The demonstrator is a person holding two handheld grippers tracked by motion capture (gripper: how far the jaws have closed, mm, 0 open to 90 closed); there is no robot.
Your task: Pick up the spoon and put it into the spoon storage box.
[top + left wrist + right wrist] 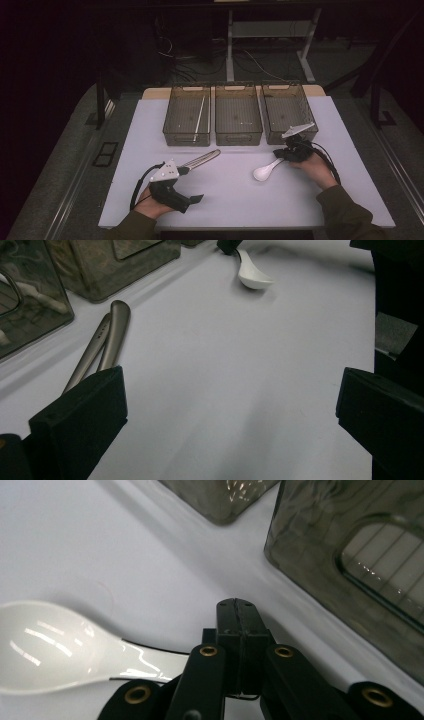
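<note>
White spoon (266, 170) lies on the pale desk (225, 195) in front of the right-hand bin (289, 112), its bowl toward the person and its handle running up into the right gripper (291, 151). In the right gripper view the fingers (235, 630) are clenched tight together, and the spoon's handle disappears under the gripper body beside them; whether the handle is pinched between them cannot be told. The left gripper (192, 199) rests on the desk near the front edge, its fingers (80, 425) released and spread wide with nothing between them. A pair of metal tongs (200, 160) lies just beside it, pointing toward the left bin (187, 114). A middle bin (238, 114) stands between the other two
</note>
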